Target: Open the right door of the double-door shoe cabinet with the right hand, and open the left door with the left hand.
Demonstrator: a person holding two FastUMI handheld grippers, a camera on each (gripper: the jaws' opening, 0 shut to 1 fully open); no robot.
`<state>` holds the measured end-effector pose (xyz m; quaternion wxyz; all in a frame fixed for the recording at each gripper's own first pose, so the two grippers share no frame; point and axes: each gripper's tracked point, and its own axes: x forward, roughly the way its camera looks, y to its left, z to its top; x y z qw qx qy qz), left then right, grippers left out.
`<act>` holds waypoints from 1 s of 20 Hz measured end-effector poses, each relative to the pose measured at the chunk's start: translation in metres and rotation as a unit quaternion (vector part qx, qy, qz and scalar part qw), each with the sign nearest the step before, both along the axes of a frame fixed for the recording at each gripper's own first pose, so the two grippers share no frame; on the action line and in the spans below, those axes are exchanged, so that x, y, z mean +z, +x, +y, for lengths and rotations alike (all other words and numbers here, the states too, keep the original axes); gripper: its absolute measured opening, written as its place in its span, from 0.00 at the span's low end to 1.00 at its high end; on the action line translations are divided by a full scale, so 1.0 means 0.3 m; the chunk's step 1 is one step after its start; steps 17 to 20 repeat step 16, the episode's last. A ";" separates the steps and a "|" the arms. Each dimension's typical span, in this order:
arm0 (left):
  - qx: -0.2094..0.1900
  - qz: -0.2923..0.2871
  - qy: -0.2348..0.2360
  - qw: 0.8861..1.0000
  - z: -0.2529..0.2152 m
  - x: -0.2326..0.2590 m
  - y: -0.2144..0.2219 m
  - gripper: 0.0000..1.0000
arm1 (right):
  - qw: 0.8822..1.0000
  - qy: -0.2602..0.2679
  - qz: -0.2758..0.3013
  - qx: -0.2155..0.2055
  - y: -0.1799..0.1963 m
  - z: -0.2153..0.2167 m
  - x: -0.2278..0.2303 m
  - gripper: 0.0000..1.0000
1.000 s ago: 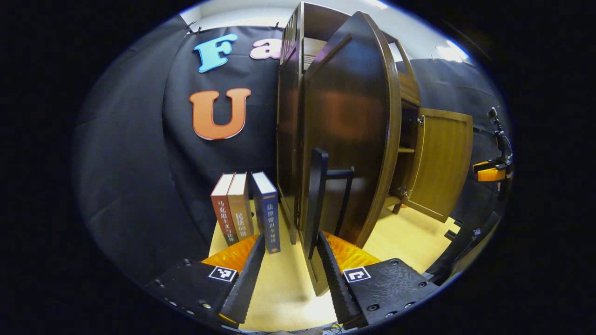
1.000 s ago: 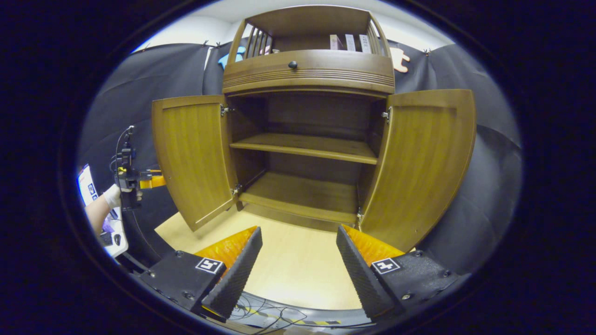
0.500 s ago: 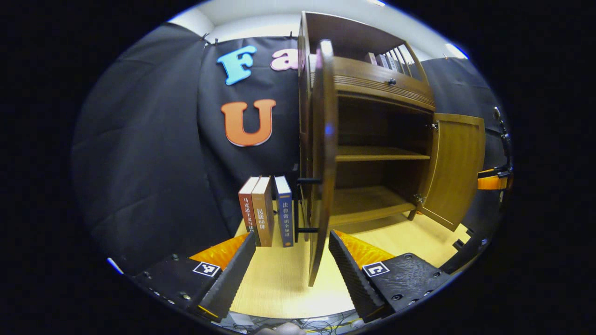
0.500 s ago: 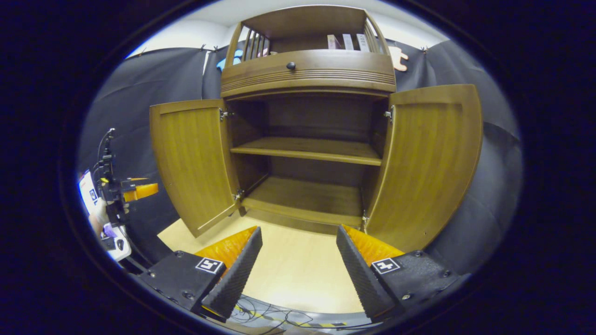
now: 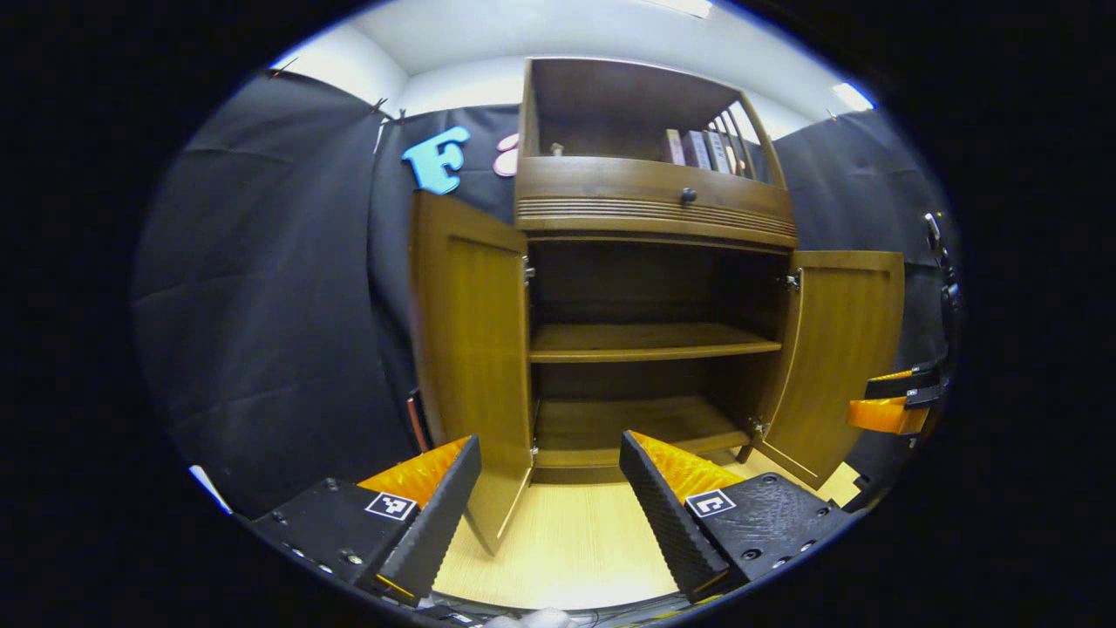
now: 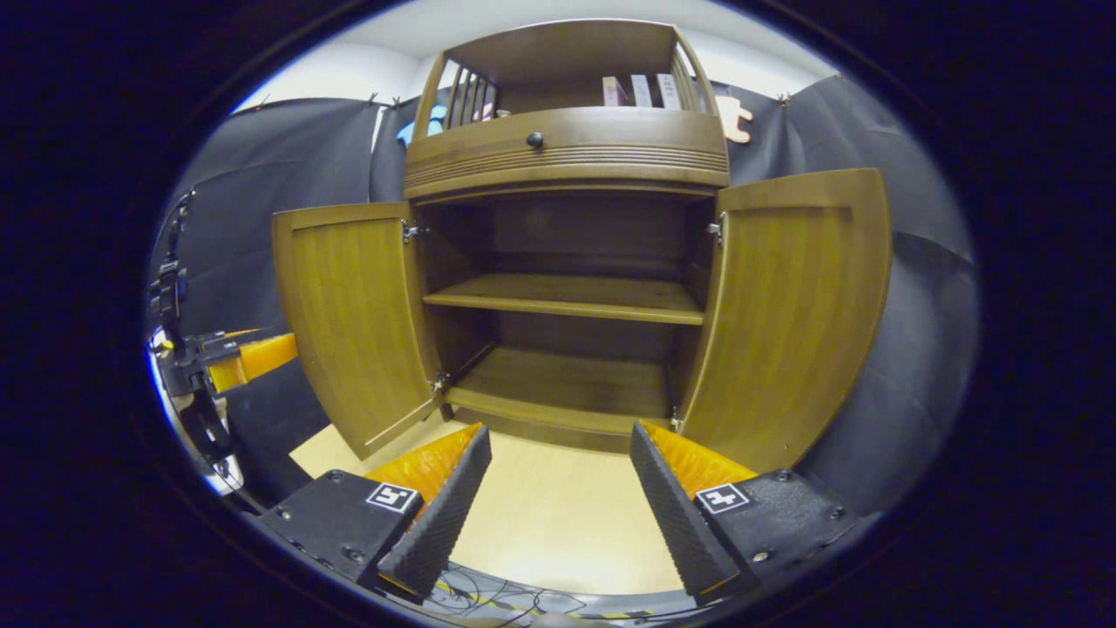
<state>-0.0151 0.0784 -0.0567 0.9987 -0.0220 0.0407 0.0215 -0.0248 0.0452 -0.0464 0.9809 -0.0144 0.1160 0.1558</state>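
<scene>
Both doors of the shoe cabinet (image 6: 567, 288) stand open ahead of the jaws: right door (image 6: 789, 314), left door (image 5: 471, 349). Left gripper (image 5: 549, 506) and right gripper (image 6: 558, 501) gape wide, holding nothing. The task looks done; next calls only for backing clear.

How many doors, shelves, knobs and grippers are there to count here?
Open doors: 2, left door and right door.
Shelves inside: 2, upper shelf, bottom shelf.
Knob: 1.
Grippers: 2, left gripper, right gripper.
Total: 7.
</scene>
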 end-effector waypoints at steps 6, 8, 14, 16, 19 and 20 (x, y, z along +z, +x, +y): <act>-0.008 0.014 -0.006 1.000 -0.154 0.000 0.015 0.96 | 0.998 0.013 -0.021 -0.049 -0.019 -0.094 0.032 1.00; -0.018 0.002 -0.003 1.000 -0.203 0.026 0.020 0.96 | 0.997 0.016 -0.026 -0.067 -0.031 -0.134 0.034 1.00; -0.038 -0.003 0.002 0.999 -0.254 0.061 0.030 0.96 | 0.994 0.029 -0.034 -0.097 -0.012 -0.185 0.076 1.00; -0.040 0.000 0.006 0.999 -0.259 0.055 0.030 0.96 | 0.994 0.031 -0.037 -0.099 -0.012 -0.192 0.082 1.00; -0.040 0.000 0.006 0.999 -0.259 0.055 0.030 0.96 | 0.994 0.031 -0.037 -0.099 -0.012 -0.192 0.082 1.00; -0.040 0.000 0.006 0.999 -0.259 0.055 0.030 0.96 | 0.994 0.031 -0.037 -0.099 -0.012 -0.192 0.082 1.00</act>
